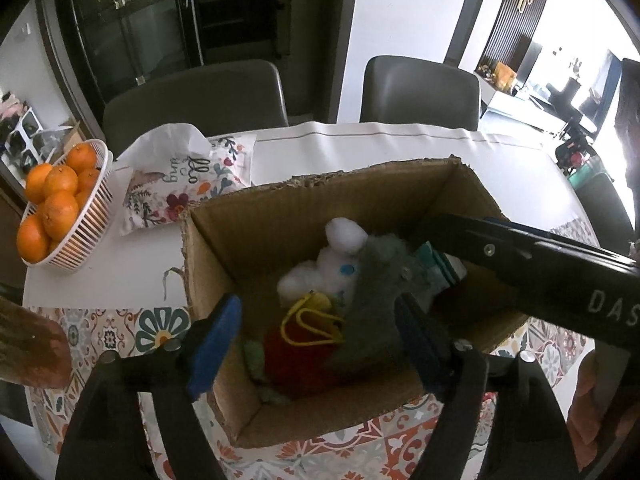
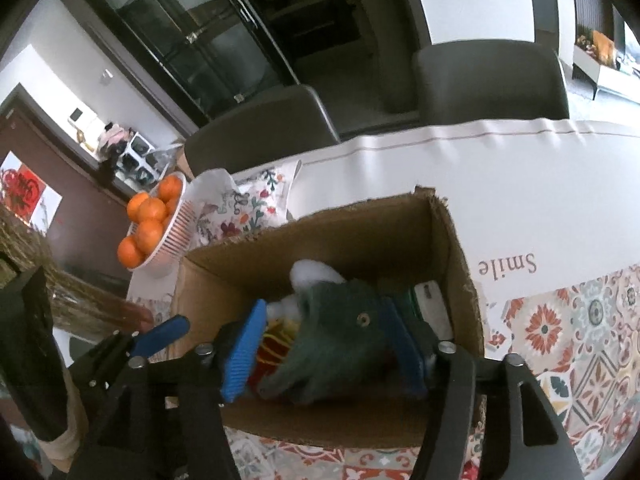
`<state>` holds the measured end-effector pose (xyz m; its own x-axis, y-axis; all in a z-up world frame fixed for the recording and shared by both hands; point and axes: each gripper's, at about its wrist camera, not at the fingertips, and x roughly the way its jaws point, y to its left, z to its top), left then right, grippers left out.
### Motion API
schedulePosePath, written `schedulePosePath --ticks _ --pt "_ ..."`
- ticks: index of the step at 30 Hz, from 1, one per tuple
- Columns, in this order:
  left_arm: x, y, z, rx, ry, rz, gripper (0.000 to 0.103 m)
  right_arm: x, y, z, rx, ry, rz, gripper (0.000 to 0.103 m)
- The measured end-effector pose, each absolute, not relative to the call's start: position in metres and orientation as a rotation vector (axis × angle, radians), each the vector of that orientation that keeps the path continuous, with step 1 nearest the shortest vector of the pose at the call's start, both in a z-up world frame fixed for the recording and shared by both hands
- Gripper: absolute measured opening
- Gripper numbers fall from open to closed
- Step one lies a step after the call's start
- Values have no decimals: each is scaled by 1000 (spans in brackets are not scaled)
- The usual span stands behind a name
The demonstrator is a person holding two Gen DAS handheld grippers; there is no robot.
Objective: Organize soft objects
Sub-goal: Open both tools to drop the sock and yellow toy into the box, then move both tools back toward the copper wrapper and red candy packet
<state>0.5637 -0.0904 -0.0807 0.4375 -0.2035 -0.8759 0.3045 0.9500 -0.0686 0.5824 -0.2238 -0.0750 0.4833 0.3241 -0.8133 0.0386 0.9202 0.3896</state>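
Note:
An open cardboard box [image 1: 280, 216] [image 2: 360, 224] sits on the table. Inside lie a white plush [image 1: 332, 264] [image 2: 316, 274], a red and yellow soft toy [image 1: 308, 332] [image 2: 276, 344] and a grey-green plush [image 1: 376, 292] [image 2: 340, 340] on top. My left gripper [image 1: 320, 340] is open, its blue pads over the box's near part, the grey plush against its right pad. My right gripper [image 2: 324, 344] is open over the box; the grey plush lies between its pads, touching the right one. A floral pillow [image 1: 188, 184] [image 2: 248, 208] lies on the table behind the box at left.
A white basket of oranges [image 1: 60, 204] [image 2: 156, 224] stands at the table's left edge. Two grey chairs [image 1: 200, 96] [image 1: 420, 88] stand behind the table. The right gripper's body [image 1: 540, 268] crosses above the box's right side. A patterned tablecloth [image 2: 560, 320] covers the near table.

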Motion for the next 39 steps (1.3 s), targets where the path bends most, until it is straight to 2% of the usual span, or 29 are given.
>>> schedulePosePath --ticks 23,39 --pt "511 -74 -44 79 996 -241 83 534 -232 -39 337 969 43 65" --pt "461 -75 -43 44 1007 -212 84 477 -245 -34 335 941 -14 65"
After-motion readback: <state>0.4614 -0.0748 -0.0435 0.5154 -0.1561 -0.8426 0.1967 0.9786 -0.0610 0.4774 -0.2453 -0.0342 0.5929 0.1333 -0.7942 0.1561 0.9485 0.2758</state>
